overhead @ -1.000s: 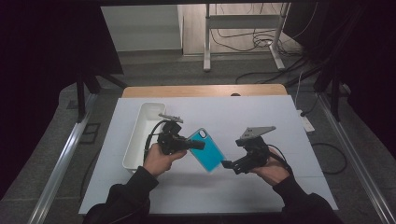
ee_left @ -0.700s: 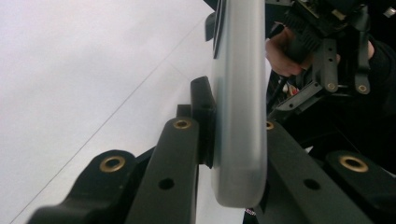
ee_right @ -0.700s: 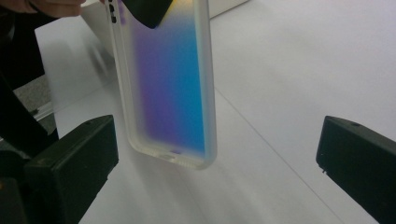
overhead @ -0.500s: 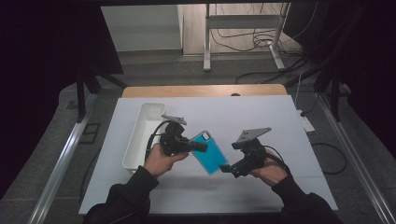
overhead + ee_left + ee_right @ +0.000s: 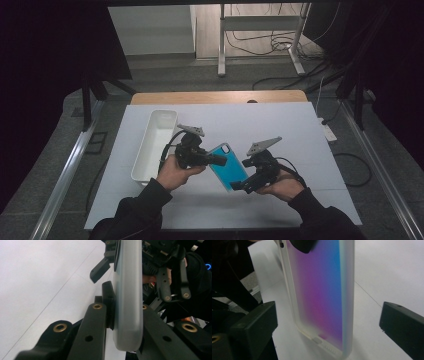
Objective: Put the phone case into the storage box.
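Now left claw [image 5: 218, 160] grips the phone case [image 5: 228, 166] tight while the right claw [image 5: 324, 325], its jaws just closing a little, stands open astride its lower end: close squarely on both long edges before left lets go.

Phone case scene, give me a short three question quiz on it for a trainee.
1. True or false: the left gripper is shut on the phone case.
2. Which stands open around the case without pressing it: A, the right gripper, or B, the left gripper?
3. What white container sits on the table at the person's left?

Key: 1 true. 2 A; its jaws have just been closing slightly. 3 The tray.
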`<state>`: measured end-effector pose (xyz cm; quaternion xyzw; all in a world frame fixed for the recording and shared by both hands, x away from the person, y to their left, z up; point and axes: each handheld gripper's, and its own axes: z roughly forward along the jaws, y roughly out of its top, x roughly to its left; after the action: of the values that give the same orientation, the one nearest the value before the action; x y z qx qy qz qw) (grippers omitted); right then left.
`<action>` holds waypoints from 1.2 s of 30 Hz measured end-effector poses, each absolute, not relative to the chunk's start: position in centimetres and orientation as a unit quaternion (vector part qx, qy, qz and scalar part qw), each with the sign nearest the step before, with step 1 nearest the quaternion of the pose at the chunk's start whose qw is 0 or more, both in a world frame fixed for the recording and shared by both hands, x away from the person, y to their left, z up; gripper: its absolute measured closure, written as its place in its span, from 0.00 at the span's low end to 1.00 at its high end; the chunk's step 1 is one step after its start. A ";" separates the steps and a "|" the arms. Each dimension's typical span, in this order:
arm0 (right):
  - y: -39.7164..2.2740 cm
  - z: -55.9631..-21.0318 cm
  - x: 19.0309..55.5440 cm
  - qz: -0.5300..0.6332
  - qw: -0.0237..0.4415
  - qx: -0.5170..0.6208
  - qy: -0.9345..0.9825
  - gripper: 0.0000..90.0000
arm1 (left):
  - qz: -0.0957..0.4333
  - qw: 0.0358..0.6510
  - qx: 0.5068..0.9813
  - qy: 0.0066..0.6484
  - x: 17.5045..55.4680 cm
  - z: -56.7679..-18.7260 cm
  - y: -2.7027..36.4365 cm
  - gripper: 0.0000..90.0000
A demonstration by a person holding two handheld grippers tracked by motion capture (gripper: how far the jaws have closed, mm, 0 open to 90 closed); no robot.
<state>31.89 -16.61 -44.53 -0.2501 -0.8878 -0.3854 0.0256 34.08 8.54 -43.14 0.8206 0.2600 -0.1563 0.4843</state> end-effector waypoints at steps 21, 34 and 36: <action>-17.3 -43.4 31.8 -0.414 0.071 -0.192 -0.887 0.95 | -0.172 0.516 0.806 0.235 34.0 -43.2 8.2 0.74; -17.6 -43.0 31.6 -0.422 0.010 -0.202 -0.884 0.95 | -0.079 0.501 0.823 0.256 33.1 -42.3 7.5 0.37; -17.6 -43.0 31.6 -0.422 0.001 -0.205 -0.883 0.95 | -0.062 0.505 0.820 0.264 33.1 -42.2 7.6 0.31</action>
<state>31.60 -17.63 -42.99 -0.2053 -0.8830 -0.4220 0.0008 33.05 7.58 -42.16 0.8197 0.2636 -0.0615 0.5048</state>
